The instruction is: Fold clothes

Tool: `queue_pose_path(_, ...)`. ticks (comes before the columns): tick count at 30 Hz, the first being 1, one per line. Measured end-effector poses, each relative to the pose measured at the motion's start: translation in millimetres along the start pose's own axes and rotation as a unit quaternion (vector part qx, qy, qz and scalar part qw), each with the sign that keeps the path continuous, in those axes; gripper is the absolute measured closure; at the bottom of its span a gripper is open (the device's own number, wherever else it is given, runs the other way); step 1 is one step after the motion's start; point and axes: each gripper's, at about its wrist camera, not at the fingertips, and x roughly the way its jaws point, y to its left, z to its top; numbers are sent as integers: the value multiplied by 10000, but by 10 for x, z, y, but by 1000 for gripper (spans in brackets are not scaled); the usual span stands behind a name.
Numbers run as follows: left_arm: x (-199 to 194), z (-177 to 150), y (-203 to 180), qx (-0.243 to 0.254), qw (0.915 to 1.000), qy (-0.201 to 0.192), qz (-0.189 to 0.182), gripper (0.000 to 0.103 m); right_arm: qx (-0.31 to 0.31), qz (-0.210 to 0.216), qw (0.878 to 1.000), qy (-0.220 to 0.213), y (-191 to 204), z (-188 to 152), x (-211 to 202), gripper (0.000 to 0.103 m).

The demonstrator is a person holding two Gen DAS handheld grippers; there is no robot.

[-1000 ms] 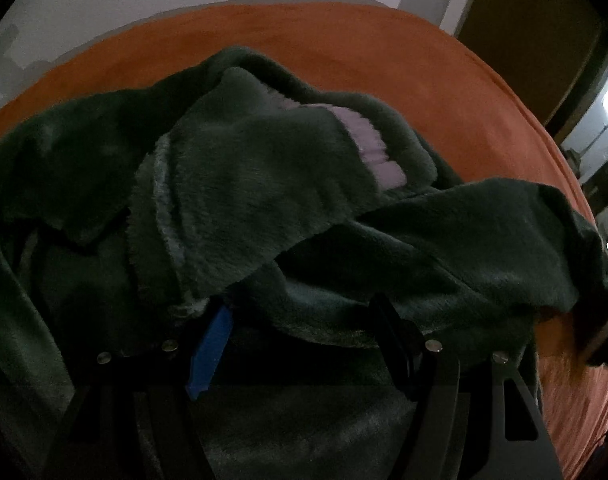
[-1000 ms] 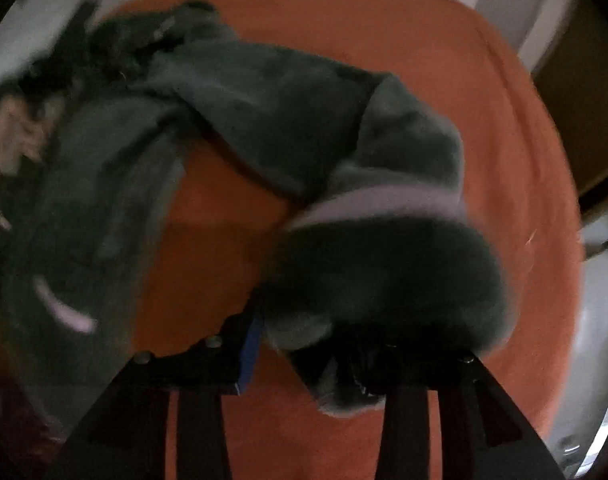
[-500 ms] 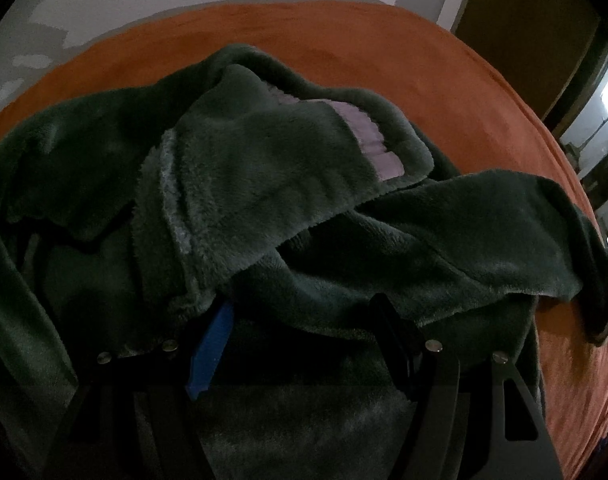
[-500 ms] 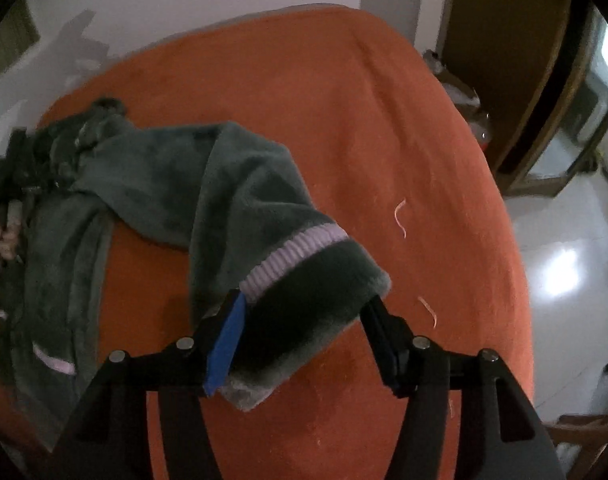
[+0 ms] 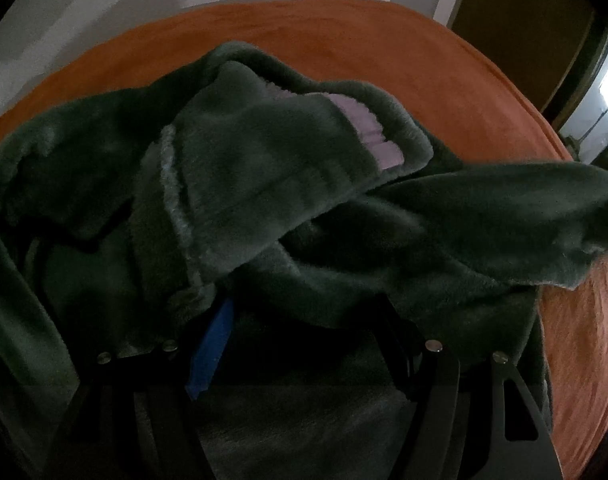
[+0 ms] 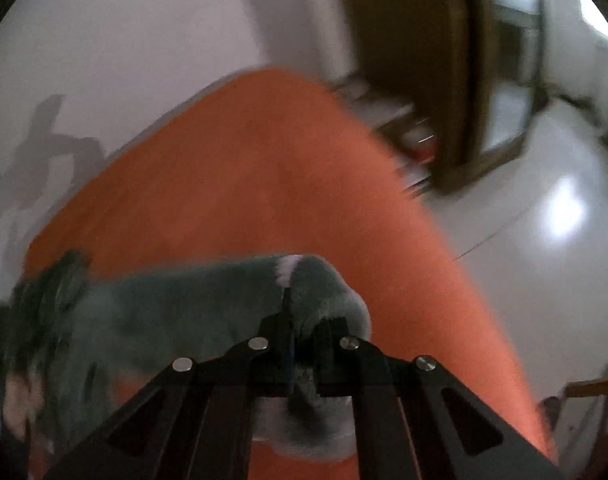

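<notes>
Green fleece garment [image 5: 288, 200] heaped on orange bed [image 5: 343, 48]. Right tool [image 6: 304, 344] clamped on its sleeve cuff [image 6: 323, 292], lifted. Left tool [image 5: 304, 344] spread wide in bunched fleece; grip unclear. Risks: plush cuff slips out; layers drag, bunch.

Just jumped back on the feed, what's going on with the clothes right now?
A dark green fleece garment lies rumpled on the orange bedcover. The right gripper is shut on a sleeve end with a pale cuff band. The left gripper sits open, with the fleece bunched between its fingers.
</notes>
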Motion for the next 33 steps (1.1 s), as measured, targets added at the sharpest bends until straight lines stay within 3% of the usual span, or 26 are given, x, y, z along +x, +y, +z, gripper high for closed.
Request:
queue_pose_path(5, 30, 66, 35, -72, 9999, -67, -123, 32, 273, -233, 9976, 596, -306, 444, 461, 97)
queue_pose_path(6, 38, 84, 36, -62, 9999, -76, -111, 32, 510, -172, 9958, 748, -347, 478, 561, 91)
queue_pose_path(8, 47, 110, 42, -32, 9999, -93, -88, 32, 1020, -123, 9919, 752, -403, 488, 587, 67)
queue_pose_path(9, 48, 119, 46, -14, 9999, -101, -76, 32, 1239, -86, 9899, 685, -417, 487, 570, 43)
queue_pose_path(10, 43, 122, 47, 1, 9999, -107, -62, 32, 1319, 11, 9898, 547, -405, 479, 525, 31)
queue_pose_path(14, 44, 151, 30, -6, 9999, -107, -35, 32, 1256, 221, 9913, 311, -381, 386, 280, 28)
queue_pose_path(20, 35, 200, 81, 36, 9999, -110, -37, 32, 584, 156, 9953, 757, -453, -68, 276, 28)
queue_pose_path(24, 82, 292, 122, 44, 9999, -90, 2, 32, -266, 232, 9969, 705, -224, -336, 238, 30)
queue_pose_path(26, 118, 328, 164, -3, 10000, -72, 29, 32, -701, -5, 9954, 658, -90, -382, 246, 79)
queue_pose_path(27, 132, 343, 192, -28, 10000, -61, 52, 32, -833, -192, 9942, 654, -38, -386, 241, 87)
queue_pose_path(28, 140, 356, 230, -67, 9999, -66, 83, 32, -802, -402, 9942, 601, -18, -374, 183, 87)
queue_pose_path(30, 165, 383, 315, -146, 9998, -52, 98, 32, -596, -383, 9973, 204, -37, -343, -63, 87)
queue_pose_path(31, 182, 396, 358, -182, 9998, -32, 107, 32, -575, -425, 9974, 13, -71, -333, -173, 98)
queue_pose_path(33, 216, 425, 433, -261, 9995, 12, 149, 32, -654, -615, 9957, 244, -179, -371, -89, 97)
